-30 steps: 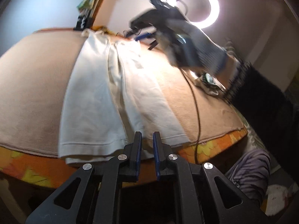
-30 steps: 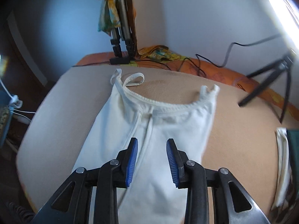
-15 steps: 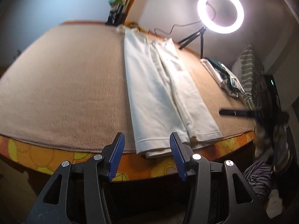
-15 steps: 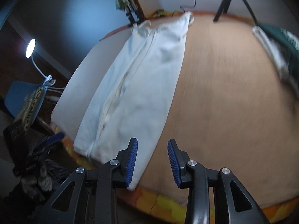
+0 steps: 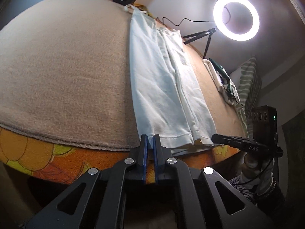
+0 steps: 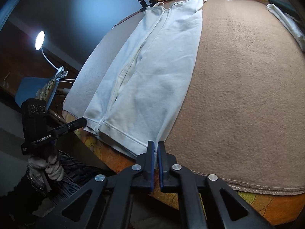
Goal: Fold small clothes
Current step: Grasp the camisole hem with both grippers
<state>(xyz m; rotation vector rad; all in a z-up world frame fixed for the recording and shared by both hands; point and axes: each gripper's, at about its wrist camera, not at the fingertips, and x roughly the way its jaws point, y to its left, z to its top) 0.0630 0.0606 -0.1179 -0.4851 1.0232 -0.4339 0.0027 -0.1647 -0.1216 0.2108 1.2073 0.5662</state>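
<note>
Two tools, left tool (image 5: 149, 143) and right tool (image 6: 156, 148), pinch the white garment's (image 6: 152, 72) hem corners.

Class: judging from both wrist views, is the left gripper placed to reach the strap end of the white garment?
Probably not: the left gripper is shut on the hem of the white garment, whose straps lie at the opposite end.

A tan fleece blanket (image 5: 66, 72) covers the bed, its stitched hem running along the near edge over an orange sheet with yellow flower print (image 5: 38, 152). A glowing white ring light (image 5: 236, 17) stands on a small black tripod (image 5: 204, 38) at the far side. Near it lies a pile of folded white and dark green clothes (image 5: 223, 80), beside a green-striped pillow (image 5: 247, 80). Off the bed's other side, a round white clip-on lamp (image 6: 40, 40) shines above a blue chair (image 6: 32, 89).
</note>
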